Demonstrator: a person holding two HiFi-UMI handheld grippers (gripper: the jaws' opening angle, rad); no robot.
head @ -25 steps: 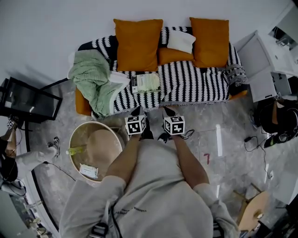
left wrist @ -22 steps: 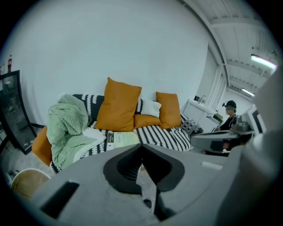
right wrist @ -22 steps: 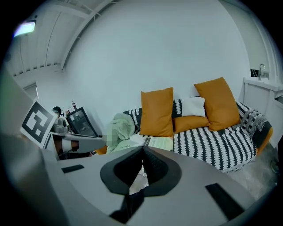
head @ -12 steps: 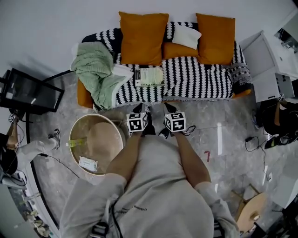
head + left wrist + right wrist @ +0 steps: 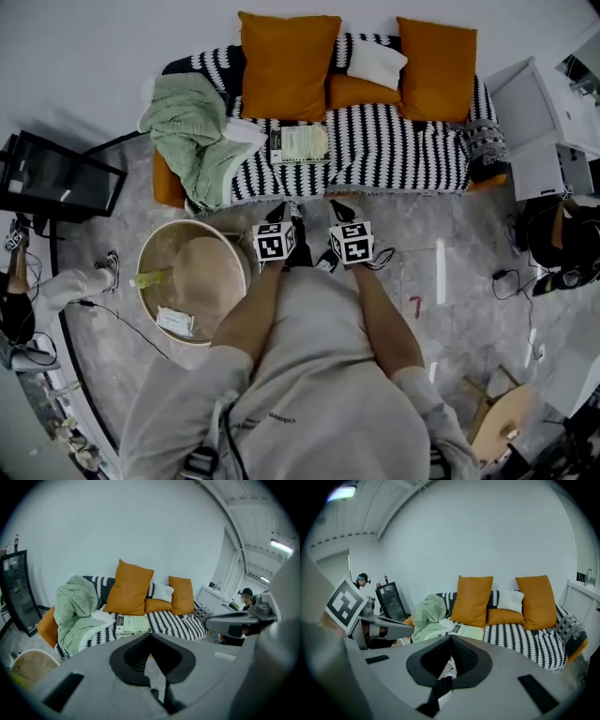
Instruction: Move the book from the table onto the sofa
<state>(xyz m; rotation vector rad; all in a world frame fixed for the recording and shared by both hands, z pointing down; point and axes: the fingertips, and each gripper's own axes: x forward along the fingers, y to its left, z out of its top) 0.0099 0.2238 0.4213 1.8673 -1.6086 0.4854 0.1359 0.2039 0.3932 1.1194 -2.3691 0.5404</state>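
Book [image 5: 300,143] on sofa [image 5: 403,155], same spot as before; left claw [image 5: 279,217] and right claw [image 5: 339,212] pressed together, empty

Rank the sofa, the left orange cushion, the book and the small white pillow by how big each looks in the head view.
1. sofa, by far the largest.
2. left orange cushion.
3. book and white pillow: these two look about alike, so I won't rank one over the other.
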